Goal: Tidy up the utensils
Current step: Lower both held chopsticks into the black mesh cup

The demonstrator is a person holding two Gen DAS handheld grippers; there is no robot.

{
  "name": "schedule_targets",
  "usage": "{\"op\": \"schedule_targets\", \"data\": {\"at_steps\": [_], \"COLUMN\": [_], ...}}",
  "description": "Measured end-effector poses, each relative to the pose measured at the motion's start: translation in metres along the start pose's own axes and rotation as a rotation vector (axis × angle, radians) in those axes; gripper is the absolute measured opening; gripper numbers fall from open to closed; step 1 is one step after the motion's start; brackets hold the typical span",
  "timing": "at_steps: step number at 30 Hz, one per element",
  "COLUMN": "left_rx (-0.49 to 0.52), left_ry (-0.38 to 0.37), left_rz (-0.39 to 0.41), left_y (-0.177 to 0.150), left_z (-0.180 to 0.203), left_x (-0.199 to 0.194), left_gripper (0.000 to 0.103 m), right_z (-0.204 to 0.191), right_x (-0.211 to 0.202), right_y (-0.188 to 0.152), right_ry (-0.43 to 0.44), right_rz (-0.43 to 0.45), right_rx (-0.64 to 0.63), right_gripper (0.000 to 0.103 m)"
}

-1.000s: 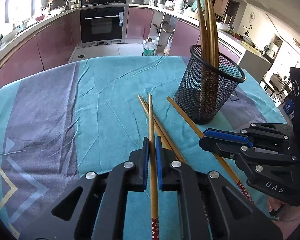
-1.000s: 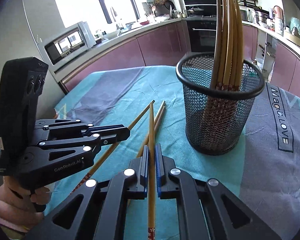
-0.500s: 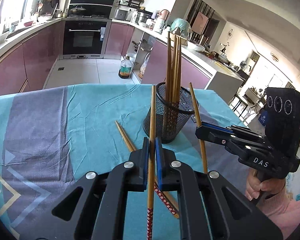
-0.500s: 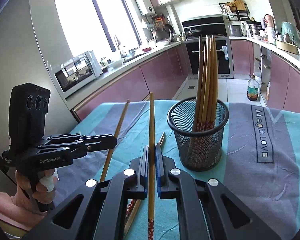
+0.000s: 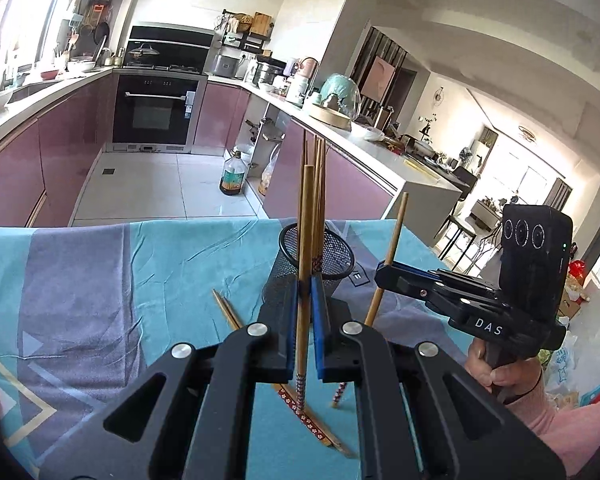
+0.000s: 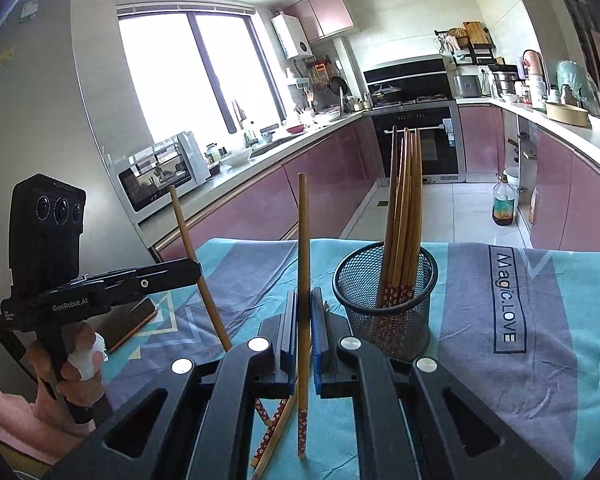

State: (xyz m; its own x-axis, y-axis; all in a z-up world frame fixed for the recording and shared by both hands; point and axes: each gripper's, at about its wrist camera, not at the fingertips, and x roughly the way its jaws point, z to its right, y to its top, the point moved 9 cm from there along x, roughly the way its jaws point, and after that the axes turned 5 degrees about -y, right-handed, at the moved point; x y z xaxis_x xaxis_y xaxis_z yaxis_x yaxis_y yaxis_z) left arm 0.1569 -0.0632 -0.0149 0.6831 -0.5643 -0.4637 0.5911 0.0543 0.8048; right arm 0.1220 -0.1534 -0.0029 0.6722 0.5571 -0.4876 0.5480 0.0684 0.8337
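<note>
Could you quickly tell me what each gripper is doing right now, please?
Left gripper: shut on a chopstick.
Right gripper: shut on another chopstick.

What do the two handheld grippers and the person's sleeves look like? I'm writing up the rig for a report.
Both grippers are black plastic with blue finger pads and silver screw heads. The left gripper reads "GenRobot.AI" on its side, the right gripper "DAS". Each carries a black box with three round lenses on top. The sleeves are pink. One finger of the left hand has a white wrap.
</note>
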Motion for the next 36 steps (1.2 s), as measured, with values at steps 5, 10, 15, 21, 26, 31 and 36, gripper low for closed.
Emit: {"op": "schedule_targets", "data": {"at_steps": [5,10,15,21,26,31,36], "left_rx": [0.001,0.01,0.024,0.051,0.088,0.11,0.128], "left_ry": [-0.007,-0.009,-0.014,-0.015,-0.013,-0.01,0.003], "left_rz": [0.026,0.052,0.07,0.097,0.123,0.136,0.15], "left_y": [0.01,0.025,0.041,0.063,0.082,0.098,0.108], "left_z": [0.002,0.004,0.01,0.017,0.028,0.034,0.038], "left_x": [-0.003,-0.001,0.002,0.003,0.002,0.004,0.007], "left_gripper": [0.007,0.007,0.007,0.007,0.007,0.007,0.007], "right_z": [0.0,0.001,0.005,0.008,0.017,0.025,0.028], "right_x": [-0.009,-0.014,-0.023,-0.034,-0.039,-0.04,-0.037], "right_y": [0.013,0.027,0.046,0.071,0.089,0.104,0.111], "right_ry": [-0.004,-0.017,-0.039,-0.064,-0.081,-0.098,-0.11], "right_rz": [0.036,0.066,0.102,0.152,0.186,0.207,0.217], "right_rx": [-0.012,-0.032,-0.054,-0.079,-0.089,-0.094,-0.103], "right_gripper": [0.005,0.005,0.005,0.005,0.005,0.005,0.005]}}
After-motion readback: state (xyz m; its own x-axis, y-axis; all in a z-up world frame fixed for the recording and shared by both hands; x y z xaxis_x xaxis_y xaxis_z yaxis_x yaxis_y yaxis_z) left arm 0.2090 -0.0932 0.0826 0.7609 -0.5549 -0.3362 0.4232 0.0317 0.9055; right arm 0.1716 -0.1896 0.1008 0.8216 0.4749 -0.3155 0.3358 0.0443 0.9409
